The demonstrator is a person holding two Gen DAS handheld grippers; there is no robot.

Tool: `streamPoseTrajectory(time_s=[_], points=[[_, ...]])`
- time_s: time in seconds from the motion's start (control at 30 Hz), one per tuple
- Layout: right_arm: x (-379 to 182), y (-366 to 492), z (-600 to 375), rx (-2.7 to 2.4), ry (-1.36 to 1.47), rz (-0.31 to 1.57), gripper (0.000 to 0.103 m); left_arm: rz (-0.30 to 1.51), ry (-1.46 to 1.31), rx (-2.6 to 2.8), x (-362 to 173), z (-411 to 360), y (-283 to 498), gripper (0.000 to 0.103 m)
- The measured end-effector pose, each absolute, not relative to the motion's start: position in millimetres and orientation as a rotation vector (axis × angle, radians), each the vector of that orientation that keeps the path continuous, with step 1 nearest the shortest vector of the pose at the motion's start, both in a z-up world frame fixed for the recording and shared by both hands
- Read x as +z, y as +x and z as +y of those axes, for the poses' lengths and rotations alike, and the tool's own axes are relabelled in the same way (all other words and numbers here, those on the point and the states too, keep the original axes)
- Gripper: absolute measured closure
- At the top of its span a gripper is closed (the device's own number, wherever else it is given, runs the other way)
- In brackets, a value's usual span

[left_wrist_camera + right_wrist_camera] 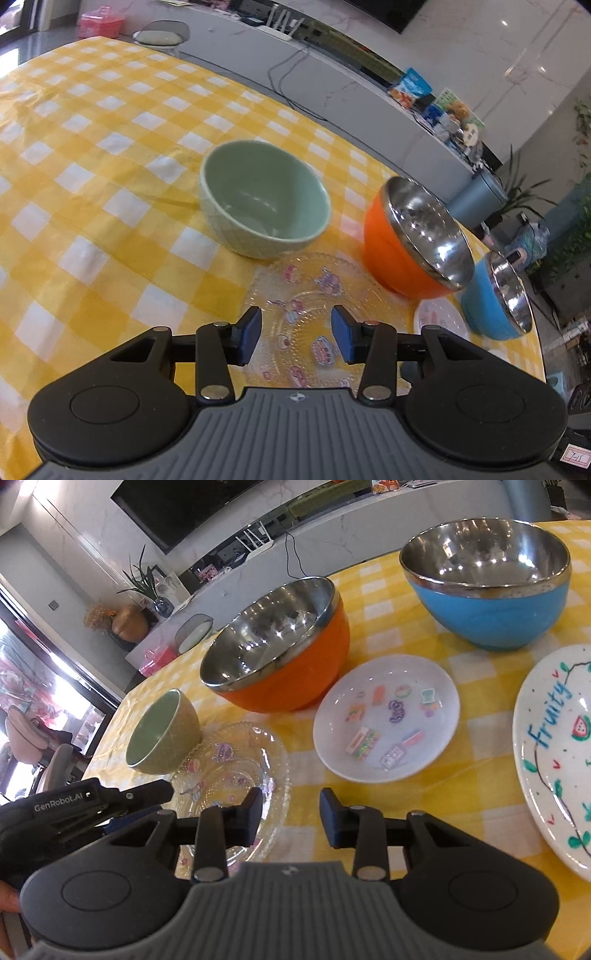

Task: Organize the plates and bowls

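Left tongs (295,334) are hovering wide open, empty, right over the clear embossed glass plate (325,295); the pale green ceramic bowl (264,199) is sitting just beyond. Right tongs (291,816), also open and empty, are hanging beside that plate's near rim, so left looks nearer for the grab.

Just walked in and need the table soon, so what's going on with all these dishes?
A person holding two grippers is sorting dishes on the yellow checked tablecloth. Both the left gripper and right gripper are open and empty, poised over the clear glass plate. The green bowl sits beside that plate, tilted. The orange bowl, blue bowl, small white plate and Fruity plate lie unstacked.
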State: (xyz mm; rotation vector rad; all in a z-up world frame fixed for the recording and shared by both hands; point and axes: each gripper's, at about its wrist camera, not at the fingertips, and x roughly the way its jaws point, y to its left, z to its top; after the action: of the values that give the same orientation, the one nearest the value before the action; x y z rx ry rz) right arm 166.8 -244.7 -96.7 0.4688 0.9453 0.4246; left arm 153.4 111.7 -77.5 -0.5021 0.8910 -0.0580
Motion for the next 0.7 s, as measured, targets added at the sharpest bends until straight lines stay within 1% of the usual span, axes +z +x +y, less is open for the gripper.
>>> streamPoseTrajectory(time_s=[0.07,0.13,0.17,0.2,0.23,0.27,0.3,0.33,0.4,0.63,0.67,0.7], points=[[-98.1,166.8,-243.1,0.443,0.476,0.958,0.079,0.896,-0.498,-0.066,-80.3,108.7,154.9,0.052],[-98.8,165.7,-242.8,0.447,0.47,0.956,0.083,0.898,-0.491,-0.074,-82.2,106.9,155.8,0.059],[-99.6,166.0,-241.8,0.453,0.466,0.957,0.086,0.904,-0.488,-0.071,-83.2,106.4,156.4,0.066],[-101.3,167.7,-240.7,0.457,0.47,0.961,0.088,0.906,-0.487,-0.069,-84.1,106.4,156.5,0.071],[-101.8,167.3,-239.7,0.46,0.475,0.96,0.09,0.906,-0.488,-0.069,-84.8,106.8,156.4,0.073],[-102.7,167.3,-239.0,0.463,0.478,0.959,0.091,0.907,-0.487,-0.068,-85.5,106.5,156.1,0.079],[-102.6,166.3,-238.1,0.462,0.474,0.954,0.091,0.909,-0.488,-0.07,-85.9,106.7,156.3,0.087],[-101.7,165.7,-238.0,0.461,0.469,0.952,0.092,0.911,-0.489,-0.073,-86.2,106.7,156.4,0.09],[-100.6,164.9,-237.7,0.458,0.468,0.95,0.095,0.914,-0.483,-0.085,-86.6,105.4,156.6,0.102],[-101.8,162.7,-242.8,0.458,0.488,0.951,0.096,0.896,-0.464,-0.101,-84.6,99.4,152.9,0.103],[-101.8,162.7,-242.8,0.458,0.488,0.951,0.096,0.878,-0.46,-0.088,-82.7,100.5,151.4,0.102],[-101.7,162.6,-242.7,0.458,0.488,0.951,0.096,0.86,-0.455,-0.068,-80.2,102.1,150.1,0.097]])
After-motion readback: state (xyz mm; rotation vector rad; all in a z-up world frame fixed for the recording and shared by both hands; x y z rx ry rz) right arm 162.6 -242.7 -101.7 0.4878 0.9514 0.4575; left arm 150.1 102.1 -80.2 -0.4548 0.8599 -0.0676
